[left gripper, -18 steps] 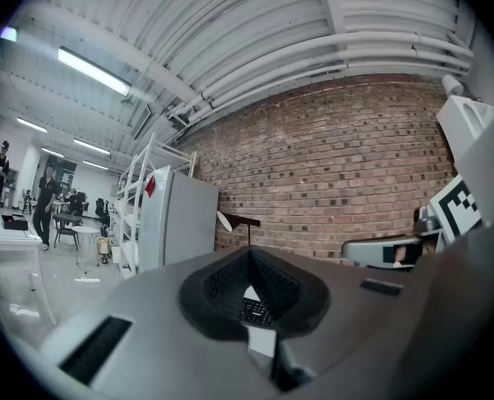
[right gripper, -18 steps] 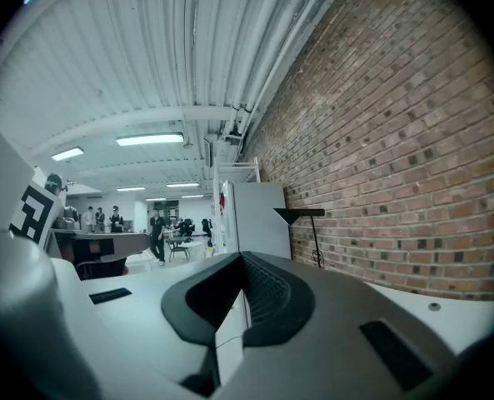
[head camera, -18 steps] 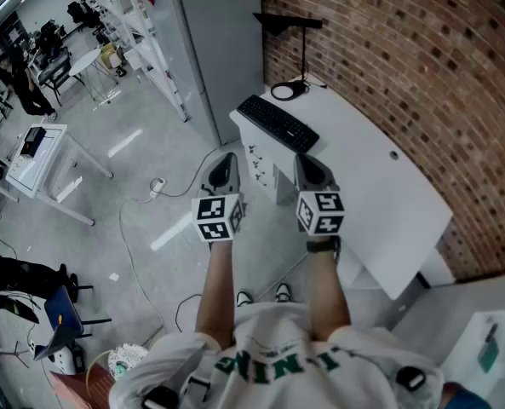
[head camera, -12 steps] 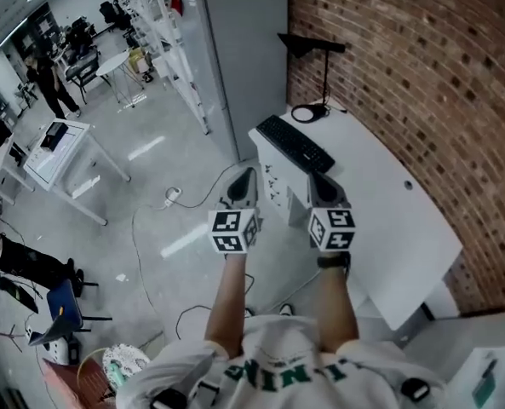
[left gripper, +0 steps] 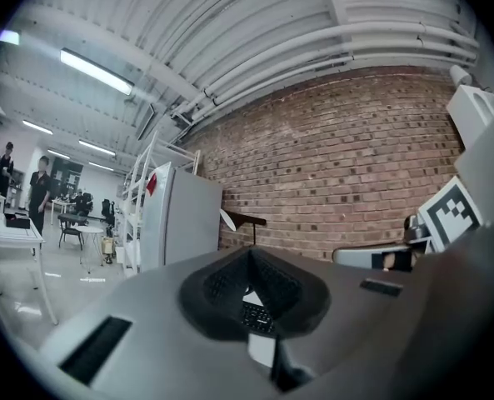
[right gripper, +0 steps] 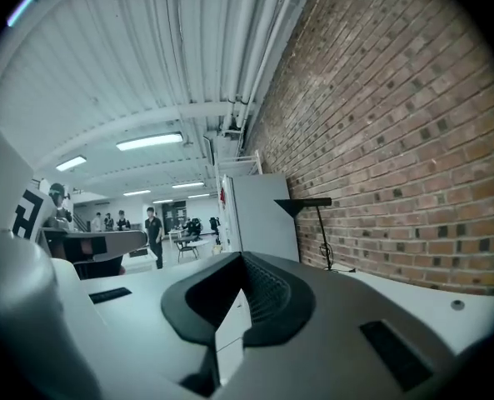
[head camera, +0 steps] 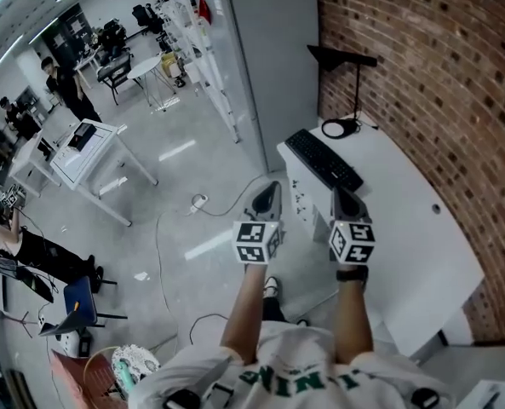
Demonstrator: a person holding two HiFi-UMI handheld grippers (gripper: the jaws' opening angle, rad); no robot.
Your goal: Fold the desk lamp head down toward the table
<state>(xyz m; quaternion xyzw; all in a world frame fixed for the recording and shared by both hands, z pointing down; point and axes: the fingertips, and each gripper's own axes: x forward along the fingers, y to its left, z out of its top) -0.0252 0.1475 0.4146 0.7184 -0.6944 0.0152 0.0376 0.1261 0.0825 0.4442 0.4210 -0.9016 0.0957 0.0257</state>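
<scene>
The black desk lamp stands upright at the far end of the white table, against the brick wall, with its flat head held level on top of the thin pole. My left gripper hovers over the floor just left of the table, shut and empty. My right gripper is over the table's near-left edge, also shut and empty. Both are well short of the lamp. The left gripper view shows the lamp small and far off. In the right gripper view the lamp rises ahead to the right.
A black keyboard lies on the table between my grippers and the lamp. A tall grey cabinet stands left of the lamp. A cable and plug trail over the floor. Further left are white tables and people.
The table, lamp and keyboard have shifted right and down in the head view as the person steps nearer. Both grippers stay side by side, shut.
</scene>
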